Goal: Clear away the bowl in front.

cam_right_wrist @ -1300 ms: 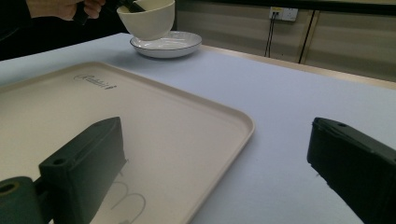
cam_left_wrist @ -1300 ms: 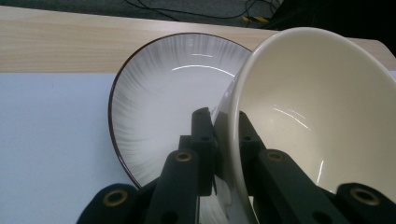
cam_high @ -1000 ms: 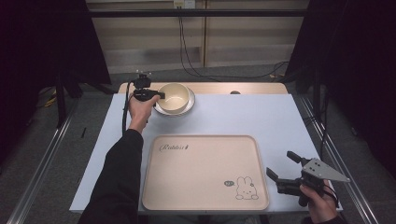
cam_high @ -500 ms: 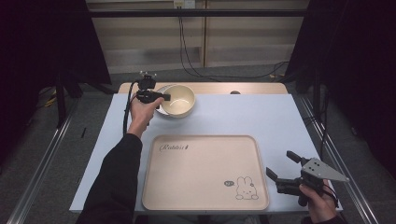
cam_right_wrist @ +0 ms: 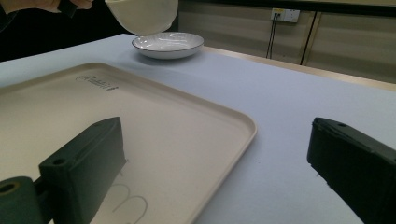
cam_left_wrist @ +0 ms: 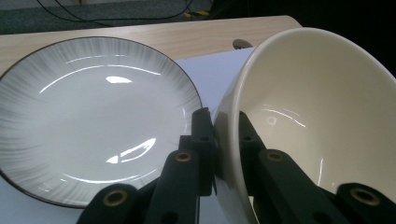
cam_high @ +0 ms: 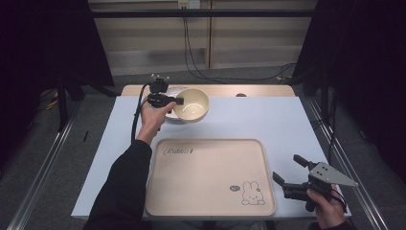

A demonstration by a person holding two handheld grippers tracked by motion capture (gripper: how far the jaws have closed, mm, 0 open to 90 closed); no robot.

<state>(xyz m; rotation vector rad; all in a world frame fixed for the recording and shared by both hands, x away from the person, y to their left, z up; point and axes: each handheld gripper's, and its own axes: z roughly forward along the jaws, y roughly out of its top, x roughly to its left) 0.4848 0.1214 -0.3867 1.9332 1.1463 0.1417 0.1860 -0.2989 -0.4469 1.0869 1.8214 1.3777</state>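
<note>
I judge the cream bowl (cam_high: 191, 104), pinched at its rim by my left gripper (cam_left_wrist: 226, 140) and lifted above the plate (cam_left_wrist: 93, 116), rigid, glossy, breakable and slip-prone, while my right gripper (cam_high: 288, 173) waits open beside the tray (cam_high: 206, 211).

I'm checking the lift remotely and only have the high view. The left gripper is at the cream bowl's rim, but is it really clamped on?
Observer: Yes. In the left gripper view the left gripper has one jaw inside and one outside the cream bowl, pressed on its wall.
Operator: Is the bowl off the plate?
Observer: The right gripper view shows the bowl's base in the air above the plate, with a gap between them.
Operator: What does that plate look like?
Observer: Close up it is white with grey streaks toward a dark rim.
Operator: And the right gripper?
Observer: The right gripper is open, with the tray corner beneath it.
</note>
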